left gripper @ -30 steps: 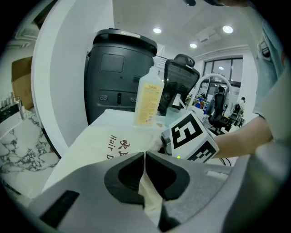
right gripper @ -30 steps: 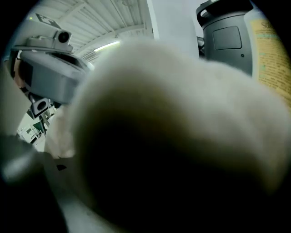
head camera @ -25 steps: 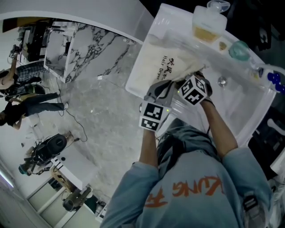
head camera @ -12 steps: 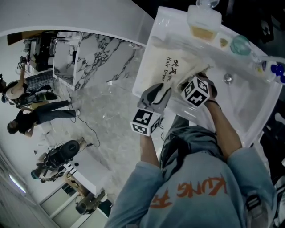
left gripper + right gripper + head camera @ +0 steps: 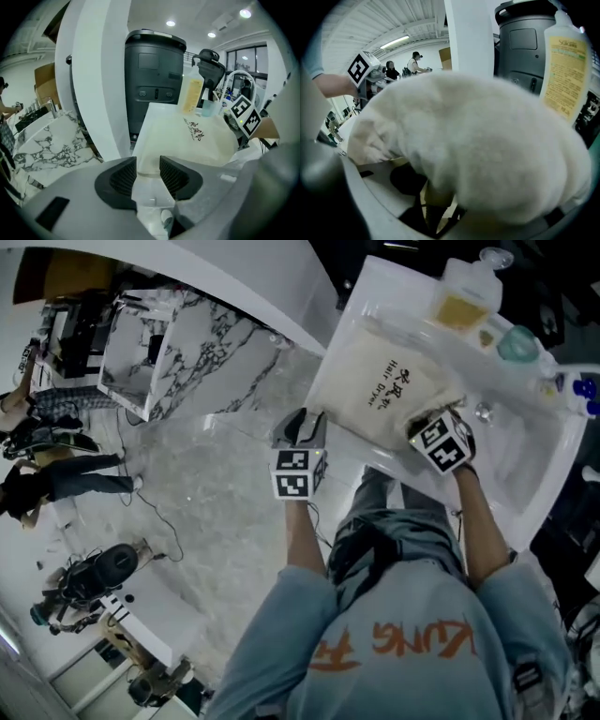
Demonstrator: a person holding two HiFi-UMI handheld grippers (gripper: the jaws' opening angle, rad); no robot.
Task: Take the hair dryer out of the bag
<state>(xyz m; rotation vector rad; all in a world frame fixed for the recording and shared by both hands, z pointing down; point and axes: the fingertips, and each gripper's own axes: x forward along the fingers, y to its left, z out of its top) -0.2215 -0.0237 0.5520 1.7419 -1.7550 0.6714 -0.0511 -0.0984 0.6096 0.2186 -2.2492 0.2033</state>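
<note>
No sight of the hair dryer itself, only of the cream cloth bag (image 5: 389, 390) printed "Hair Dryer", plump and rounded. Lies on the left part of the white sink counter (image 5: 375, 282), left of the basin (image 5: 525, 442), print facing up.

Pinched at its near right corner by the right gripper (image 5: 424, 427). In that gripper's own view, buried under the cloth, with a fold caught between the dark jaws, which have just been closing onto it.

Off the counter's near left edge, clear of the bag and holding nothing: the left gripper (image 5: 302, 423). Jaws just opened and standing apart, with only the counter edge and the bag's near end seen through the gap.

Beyond the bag, at the far edge of the counter, a clear bottle (image 5: 464, 301) of yellow liquid; right of it, a teal cup (image 5: 517, 341). Behind those, in both gripper views, a dark grey bin (image 5: 152, 79). Down to the left, marble floor (image 5: 206, 502) and, well apart, people (image 5: 47, 442) standing beside equipment.
</note>
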